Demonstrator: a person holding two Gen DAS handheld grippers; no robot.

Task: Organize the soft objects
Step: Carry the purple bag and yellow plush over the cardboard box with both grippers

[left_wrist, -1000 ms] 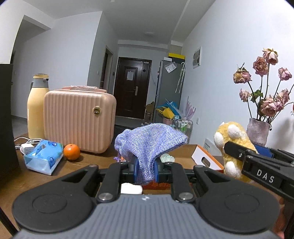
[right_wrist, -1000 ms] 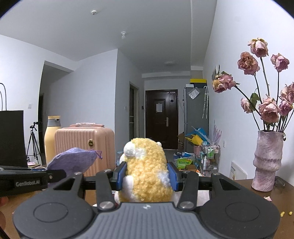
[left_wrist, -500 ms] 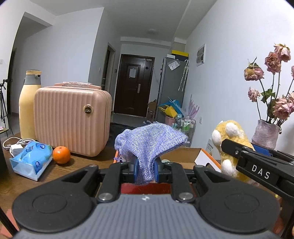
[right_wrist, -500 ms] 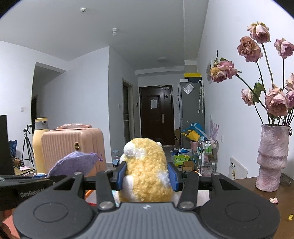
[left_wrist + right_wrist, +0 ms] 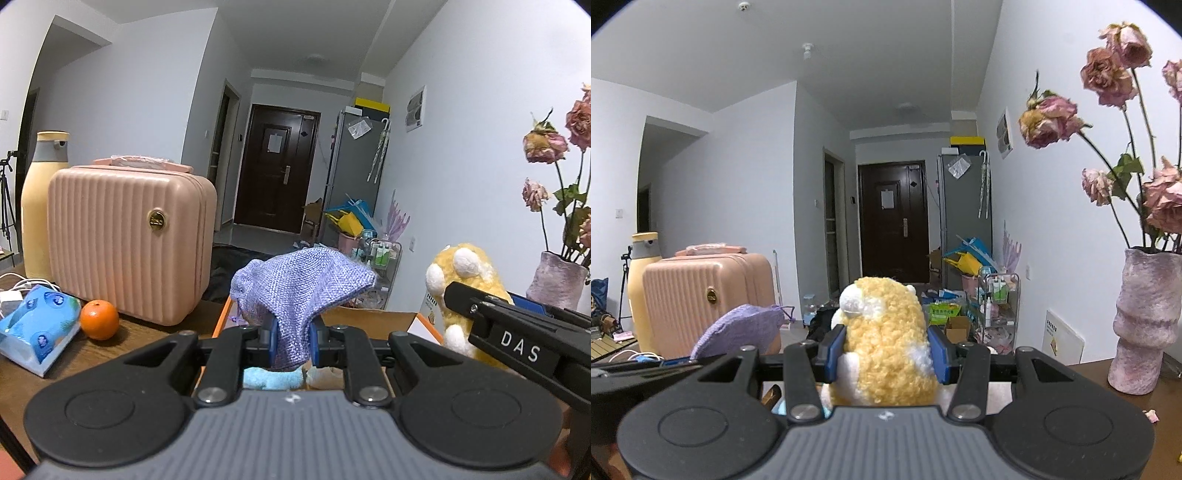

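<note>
The left gripper [image 5: 291, 341] is held roughly level, pointing down the room toward the dark door [image 5: 276, 168], its two blue-padded fingers clenched on the lower part of a purple knitted pouch [image 5: 301, 291]. The pouch stands up out of the jaws and flops over to both sides at the top, held in the air above an open cardboard box [image 5: 369, 319] with orange edges. Beneath the fingers, inside the box, a light blue soft item [image 5: 271, 378] and a pale one [image 5: 325, 374] are partly visible.

The right gripper [image 5: 886, 350] is also held level and facing the same way, just to the right of the left one. Its blue pads press into the sides of a yellow plush toy [image 5: 886, 347] with white patches, which sits upright between them; the grip is firm enough to dent the curly fur. In the left wrist view the same toy [image 5: 463, 284] shows at the right, partly behind the right gripper's black finger marked "DAS".

On the wooden table [image 5: 92, 354] to the left lie a blue tissue pack [image 5: 35, 328] and, just beside it, an orange [image 5: 99, 319], both in front of a pink ribbed case [image 5: 129, 243]. A tall cream bottle [image 5: 40, 199] stands behind the case. At the far right a mauve vase [image 5: 1145, 321] holds dried roses [image 5: 1108, 74].
</note>
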